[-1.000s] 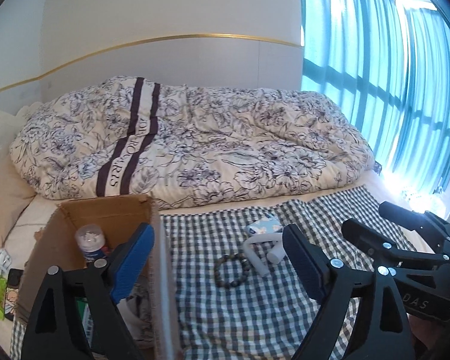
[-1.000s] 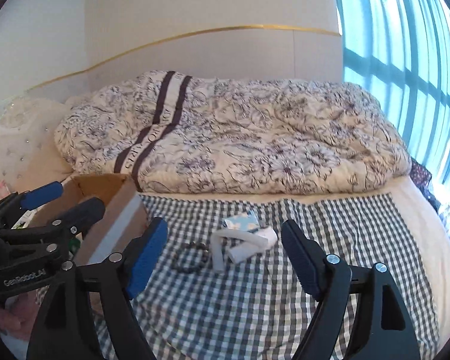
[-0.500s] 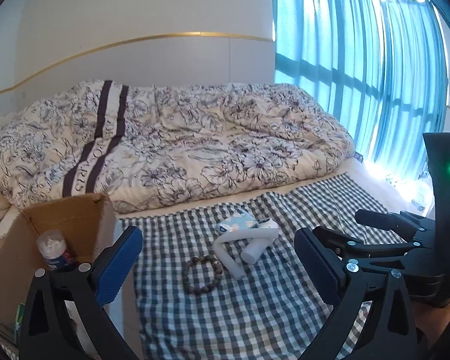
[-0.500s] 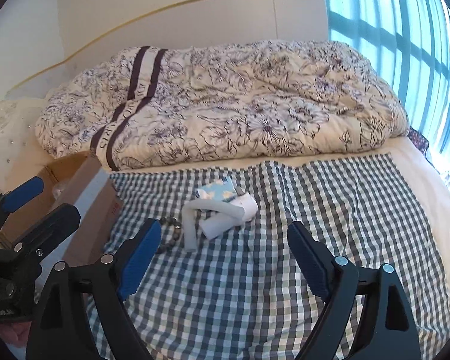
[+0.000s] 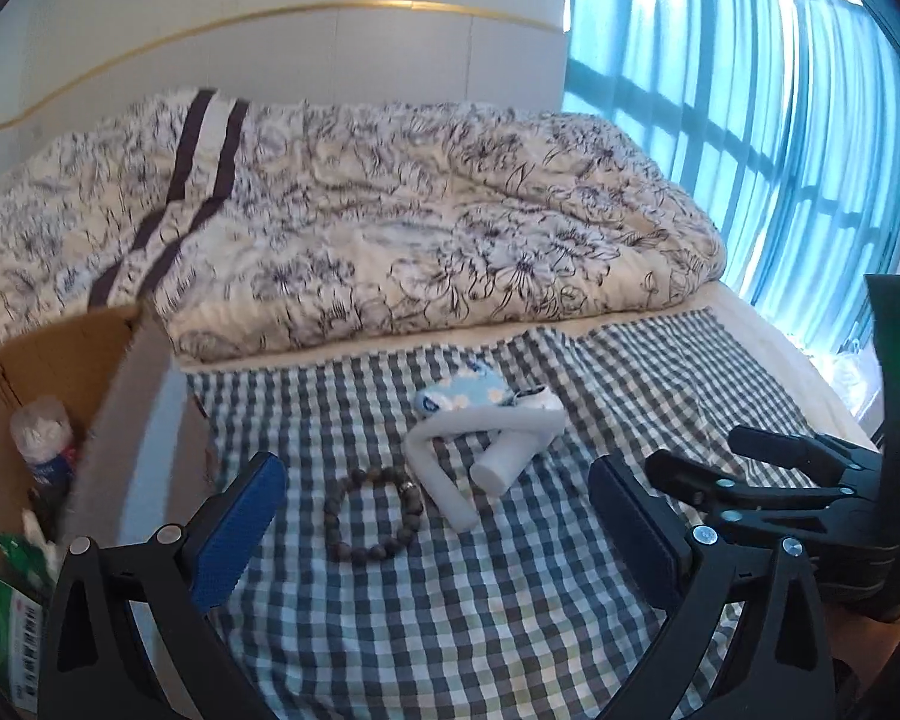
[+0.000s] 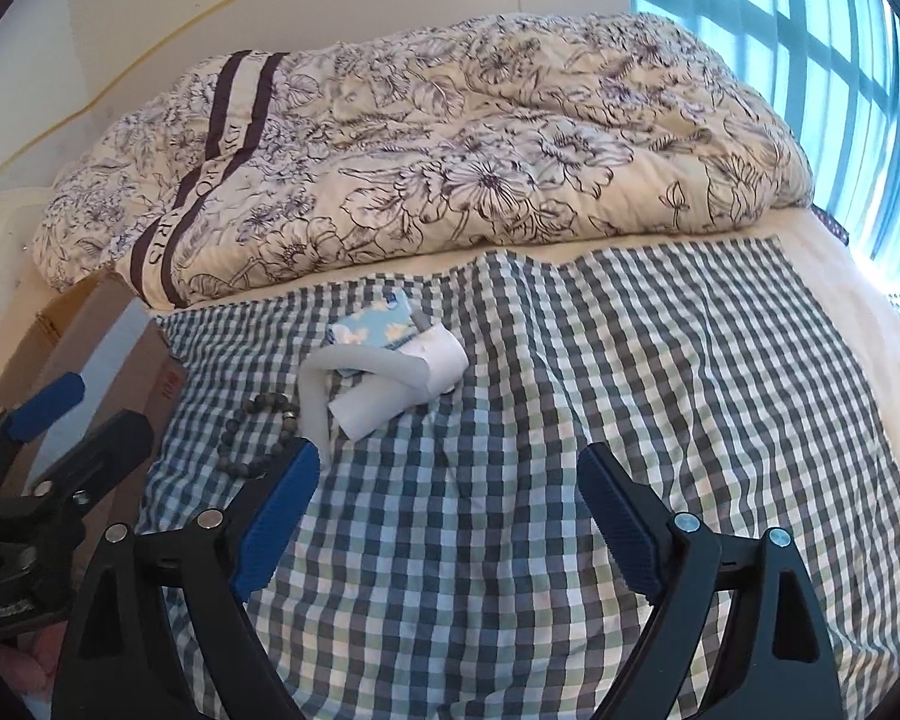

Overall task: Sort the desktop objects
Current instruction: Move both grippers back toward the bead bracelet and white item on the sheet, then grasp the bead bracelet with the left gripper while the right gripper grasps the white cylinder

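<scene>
In the left wrist view, the left gripper [image 5: 432, 522] is hanging spread and empty above the checked cloth [image 5: 510, 588], framing a bead bracelet [image 5: 372, 513] lying just beside a white roll [image 5: 513, 459], with a cardboard box [image 5: 120, 420] at left. In the right wrist view, the right gripper [image 6: 447, 516] is hovering spread and empty, the bracelet [image 6: 258, 435] and roll [image 6: 390, 402] lying beyond it.

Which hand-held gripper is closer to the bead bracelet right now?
Left. The left hand-held gripper frames the bead bracelet between its open fingers; the right hand-held gripper sits off to the bracelet's right.
</scene>
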A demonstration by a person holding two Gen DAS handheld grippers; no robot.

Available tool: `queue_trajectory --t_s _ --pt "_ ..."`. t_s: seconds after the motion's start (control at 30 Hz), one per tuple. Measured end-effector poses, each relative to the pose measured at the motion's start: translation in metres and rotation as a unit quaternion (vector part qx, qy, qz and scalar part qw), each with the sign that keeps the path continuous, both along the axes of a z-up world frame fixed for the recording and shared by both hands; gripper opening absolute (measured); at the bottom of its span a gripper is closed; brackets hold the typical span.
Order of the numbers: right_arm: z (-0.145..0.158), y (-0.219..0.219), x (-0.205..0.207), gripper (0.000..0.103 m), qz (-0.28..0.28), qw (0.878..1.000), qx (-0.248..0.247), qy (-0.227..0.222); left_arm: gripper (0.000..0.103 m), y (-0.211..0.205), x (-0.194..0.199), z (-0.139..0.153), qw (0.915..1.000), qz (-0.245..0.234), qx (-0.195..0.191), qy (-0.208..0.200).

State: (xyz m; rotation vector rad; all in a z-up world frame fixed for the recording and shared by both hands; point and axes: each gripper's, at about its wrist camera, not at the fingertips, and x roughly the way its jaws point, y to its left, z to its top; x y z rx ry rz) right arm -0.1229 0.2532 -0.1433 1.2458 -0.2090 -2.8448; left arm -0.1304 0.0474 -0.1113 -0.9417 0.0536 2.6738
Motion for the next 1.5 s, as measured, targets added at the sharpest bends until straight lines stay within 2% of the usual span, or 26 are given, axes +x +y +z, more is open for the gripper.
queue_trajectory --t_s 0.27,0.5,0.7,0.9,0.97,1.03,1.07,1.3,1.5 --pt "-0.017 -0.004 -0.008 0.088 0.006 1.000 0.000 -0.019 0.102 -0.002 -0.022 -0.039 0.9983 0.044 -0.030 -0.022" --pt "-0.029 -0.009 -0.021 0.088 0.011 0.999 -0.007 -0.033 0.089 -0.007 -0.041 -0.077 0.9946 0.072 -0.056 -0.050" --pt "-0.041 -0.013 -0.032 0.088 0.017 0.999 -0.012 -0.044 0.087 -0.007 -0.055 -0.101 0.9913 0.083 -0.068 -0.077" --pt "-0.055 -0.015 -0.044 0.088 0.017 0.998 -0.024 -0.057 0.086 -0.007 -0.066 -0.114 0.9897 0.083 -0.069 -0.094" --pt "-0.060 -0.016 -0.050 0.088 0.018 0.998 -0.027 -0.062 0.079 -0.007 -0.070 -0.118 0.9893 0.081 -0.066 -0.101" --pt "-0.065 -0.019 -0.057 0.088 0.021 0.997 -0.031 -0.068 0.062 -0.006 -0.072 -0.122 0.9890 0.076 -0.066 -0.109" --pt "-0.067 -0.020 -0.059 0.088 0.023 0.997 -0.031 -0.070 0.058 -0.005 -0.073 -0.123 0.9889 0.073 -0.068 -0.110" --pt "-0.081 -0.027 -0.080 0.088 0.018 0.996 -0.035 -0.076 0.040 0.003 -0.073 -0.124 0.9905 0.057 -0.078 -0.098" --pt "-0.084 -0.032 -0.094 0.089 0.010 0.997 -0.043 -0.069 0.025 0.003 -0.069 -0.123 0.9935 0.048 -0.062 -0.083"
